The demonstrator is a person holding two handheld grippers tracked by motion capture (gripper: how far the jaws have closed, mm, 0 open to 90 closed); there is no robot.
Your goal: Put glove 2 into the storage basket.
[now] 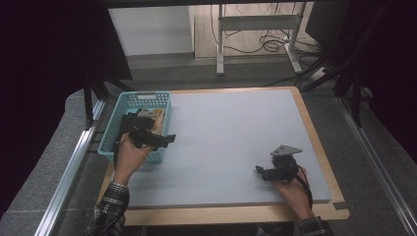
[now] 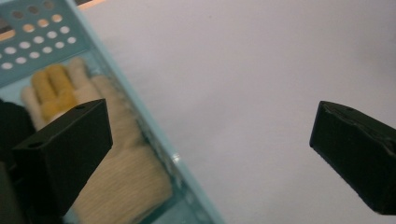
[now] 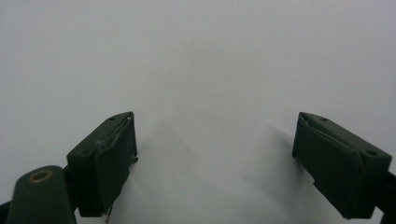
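Glove (image 2: 116,182), cream knit with yellow-tipped fingers, is lying inside the teal basket (image 1: 114,124) at about 9 o'clock on the table; in the left gripper view it is resting against the basket's near wall, fingers pointing toward the perforated end wall. Dark items are sharing the basket (image 2: 16,23) with it; they are too dim to identify.

Left gripper (image 1: 164,139) is hovering over the basket's 3 o'clock rim, held in the person's left hand (image 1: 129,153), jaws pointing toward 3 o'clock across the grey mat (image 1: 231,132). In the left gripper view (image 2: 210,140) its jaws are standing wide apart with nothing between them: one is hanging above the glove, the other above bare mat, the basket wall running between.

Right gripper (image 1: 260,172) is sitting low over the mat at about 4 o'clock, held in the right hand (image 1: 290,189), with its grey three-cornered plate (image 1: 286,149) on top and jaws pointing toward 9 o'clock. In the right gripper view (image 3: 215,154) the jaws are spread wide, empty, casting soft shadows on plain mat (image 3: 196,56).

Wooden table edge (image 1: 236,214) is showing beyond the mat at 6 o'clock. Plaid sleeves are entering from the bottom. Grippers are well apart.
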